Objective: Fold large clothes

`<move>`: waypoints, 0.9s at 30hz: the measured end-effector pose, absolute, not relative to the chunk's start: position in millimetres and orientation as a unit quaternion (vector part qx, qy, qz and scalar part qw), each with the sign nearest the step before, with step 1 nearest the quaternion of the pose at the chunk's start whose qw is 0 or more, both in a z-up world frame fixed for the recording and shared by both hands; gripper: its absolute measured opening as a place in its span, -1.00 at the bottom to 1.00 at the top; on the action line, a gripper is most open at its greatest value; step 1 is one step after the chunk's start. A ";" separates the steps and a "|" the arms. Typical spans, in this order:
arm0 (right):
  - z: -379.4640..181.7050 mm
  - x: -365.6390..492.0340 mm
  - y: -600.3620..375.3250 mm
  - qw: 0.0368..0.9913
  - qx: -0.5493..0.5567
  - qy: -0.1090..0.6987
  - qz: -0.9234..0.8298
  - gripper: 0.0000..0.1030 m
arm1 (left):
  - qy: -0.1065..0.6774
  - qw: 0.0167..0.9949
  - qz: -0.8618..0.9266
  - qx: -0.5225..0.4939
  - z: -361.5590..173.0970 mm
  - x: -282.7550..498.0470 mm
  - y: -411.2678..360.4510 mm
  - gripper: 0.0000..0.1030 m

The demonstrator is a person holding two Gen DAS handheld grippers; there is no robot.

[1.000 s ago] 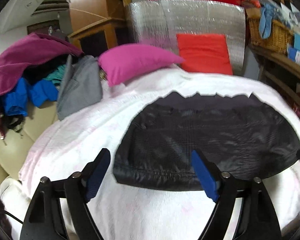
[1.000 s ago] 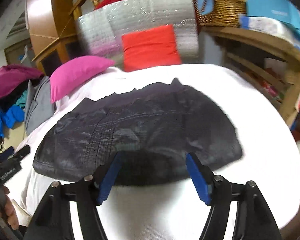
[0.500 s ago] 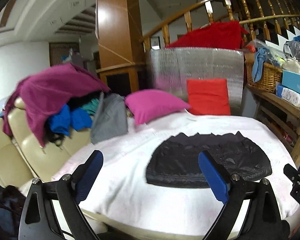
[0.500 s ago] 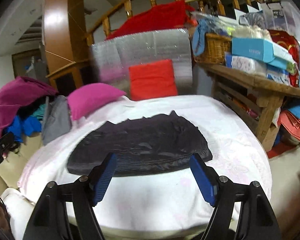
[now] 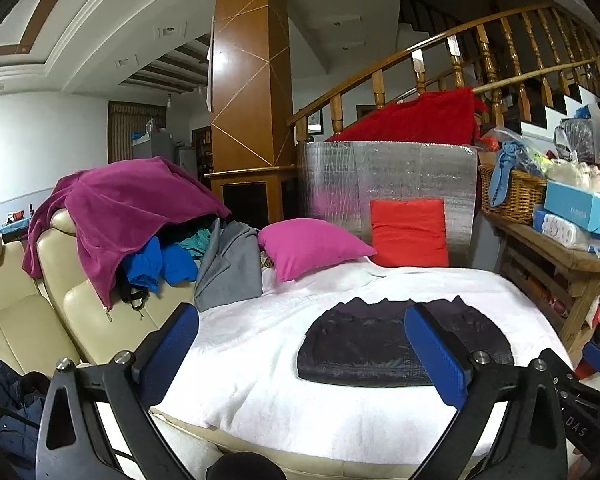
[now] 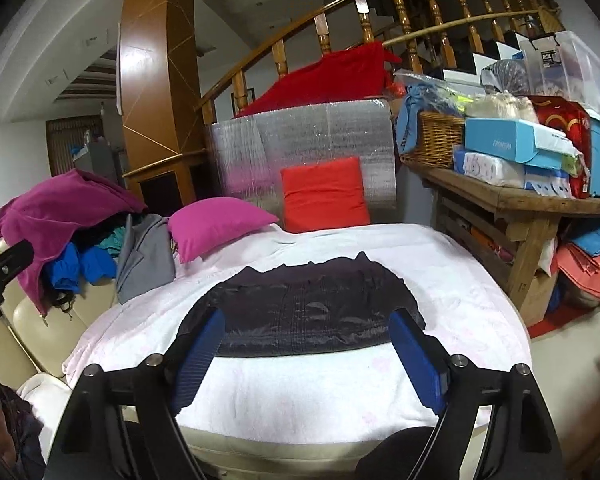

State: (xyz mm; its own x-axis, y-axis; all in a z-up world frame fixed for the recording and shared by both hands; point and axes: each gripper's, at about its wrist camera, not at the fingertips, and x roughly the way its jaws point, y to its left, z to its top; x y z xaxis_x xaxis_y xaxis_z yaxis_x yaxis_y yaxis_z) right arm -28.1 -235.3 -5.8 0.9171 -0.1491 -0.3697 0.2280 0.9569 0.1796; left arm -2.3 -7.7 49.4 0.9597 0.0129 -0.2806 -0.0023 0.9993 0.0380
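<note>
Already folded into a flat bundle, the dark garment [image 6: 304, 312] lies on the white blanket [image 6: 300, 400], its long axis running left to right, ahead of and below both tongs. The left tongs [image 5: 300, 356] and right tongs [image 6: 306, 356] are empty, jaws opening wide. Judging by the views, the right tongs sit squarer to it, hence nearer.

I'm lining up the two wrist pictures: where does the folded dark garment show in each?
Left wrist view: the folded dark garment lies right of centre on the white blanket, partly behind the gripper's right finger.
Right wrist view: the garment lies at centre, beyond both fingers.
Shared landmark: the red cushion against the silver panel, behind the garment.
</note>
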 end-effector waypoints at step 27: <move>-8.0 -29.5 -233.6 0.973 0.114 0.176 -0.096 0.69 | 0.146 0.989 0.002 0.010 48.9 -8.8 1.5 1.00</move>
